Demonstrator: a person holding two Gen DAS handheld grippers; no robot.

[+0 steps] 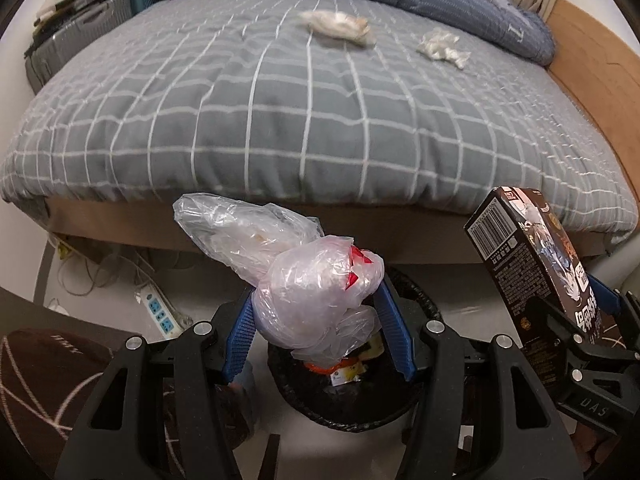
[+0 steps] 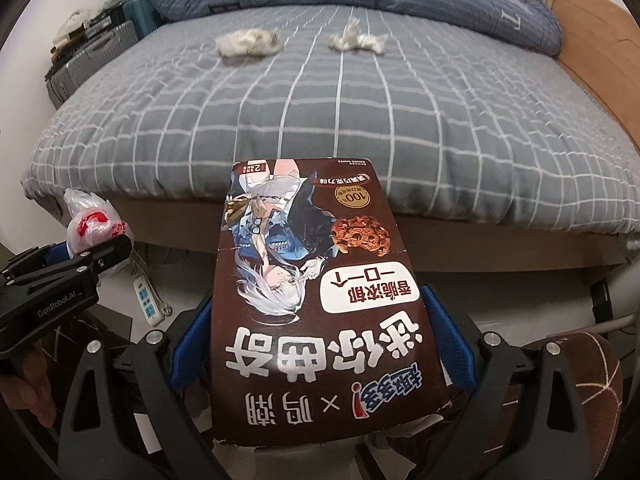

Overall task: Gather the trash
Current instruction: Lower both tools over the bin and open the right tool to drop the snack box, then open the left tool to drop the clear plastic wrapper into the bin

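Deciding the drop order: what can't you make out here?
- Trash bin: left wrist view, mostly covered by the plastic bag in the left gripper; fullness unknown.
- Right gripper: right wrist view, cookie box hides its fingertips.
- Tissue wads: too small and blurred to tell what's in them.

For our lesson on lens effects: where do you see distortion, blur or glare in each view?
Left wrist view: the bed bulges barrel-like, dark corners vignette the frame, the far tissue wad looks smeared, and the plastic bag shows soft glare. Right wrist view: the same curved grid lines, while the cookie box prints sharply.
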